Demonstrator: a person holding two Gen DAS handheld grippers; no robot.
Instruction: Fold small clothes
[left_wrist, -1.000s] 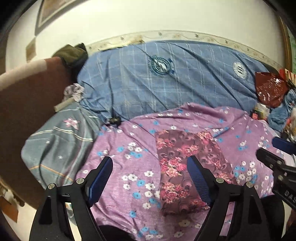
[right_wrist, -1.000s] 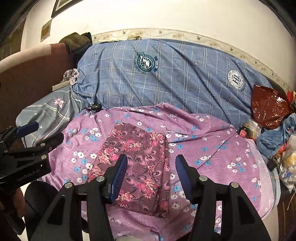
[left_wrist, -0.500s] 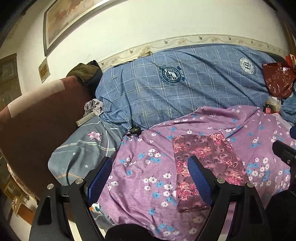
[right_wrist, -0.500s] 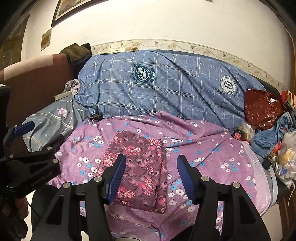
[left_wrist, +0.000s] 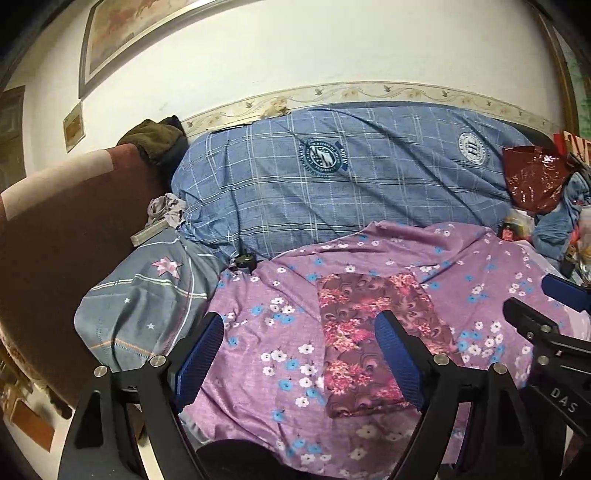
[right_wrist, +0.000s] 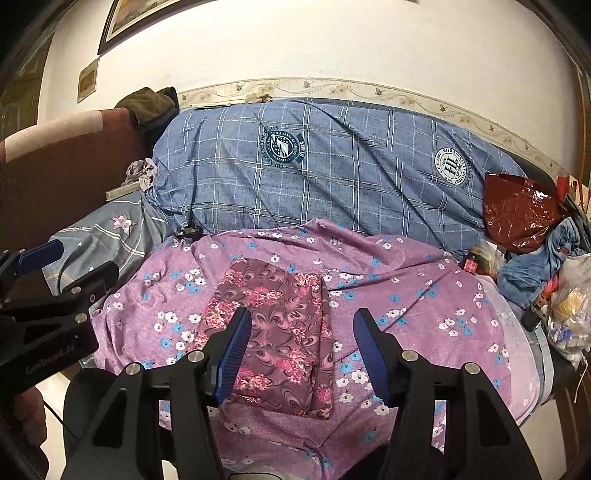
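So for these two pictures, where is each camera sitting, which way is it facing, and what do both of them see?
Left wrist: sits on the left gripper, looking forward and down over the bed; its own open fingers show, plus the right gripper at the right edge.
Right wrist: sits on the right gripper, same heading; its open fingers show, with the left gripper at the left edge.
Shared: the folded maroon floral cloth on the purple flowered sheet, and the blue checked bedding.
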